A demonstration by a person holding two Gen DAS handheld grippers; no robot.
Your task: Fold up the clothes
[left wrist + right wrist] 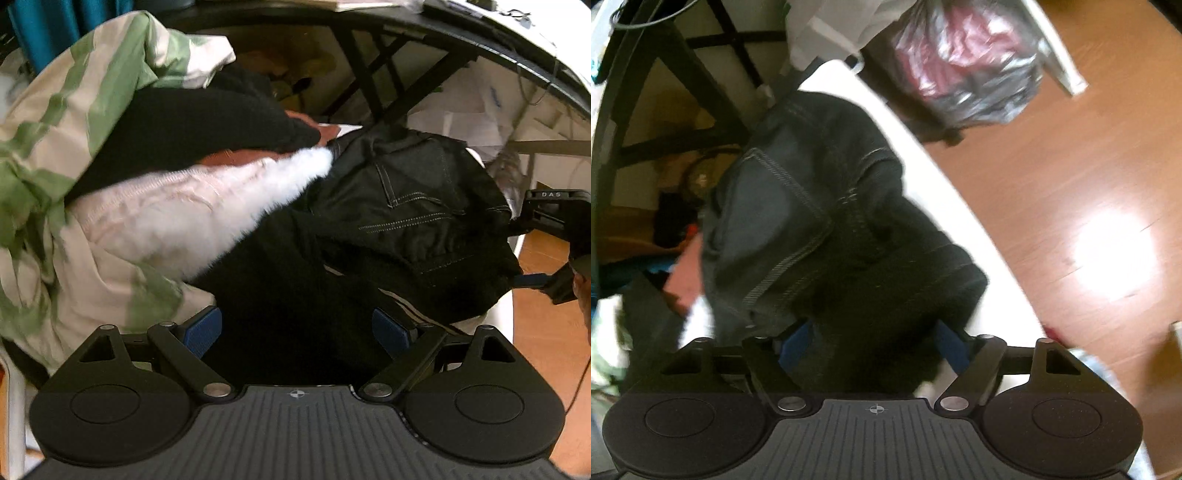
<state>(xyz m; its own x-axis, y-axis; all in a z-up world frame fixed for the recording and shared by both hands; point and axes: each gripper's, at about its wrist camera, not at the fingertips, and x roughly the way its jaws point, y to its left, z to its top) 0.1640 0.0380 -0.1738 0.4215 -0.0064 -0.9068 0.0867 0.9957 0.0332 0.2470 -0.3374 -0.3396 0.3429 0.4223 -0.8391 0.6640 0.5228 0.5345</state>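
Left gripper (pixel 297 330) nearest, jaws apart over black cloth (pixel 280 295), nothing pinched; poised to pick garment from heap. Right gripper (pixel 873 345) jaws apart astride dark jeans (pixel 812 229) at white surface (pixel 960 221) edge; blur hides whether pads press. Beyond: white fleece (pixel 207 206), green striped cloth (pixel 85 110) piled, unfolded, at far left edge.

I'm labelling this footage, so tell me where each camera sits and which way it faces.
Left wrist: on the left gripper, angled down at piled laundry; its blue pads and the right gripper show.
Right wrist: on the right gripper, angled down past the pile to the wooden floor.
Shared: the black stitched denim jeans.
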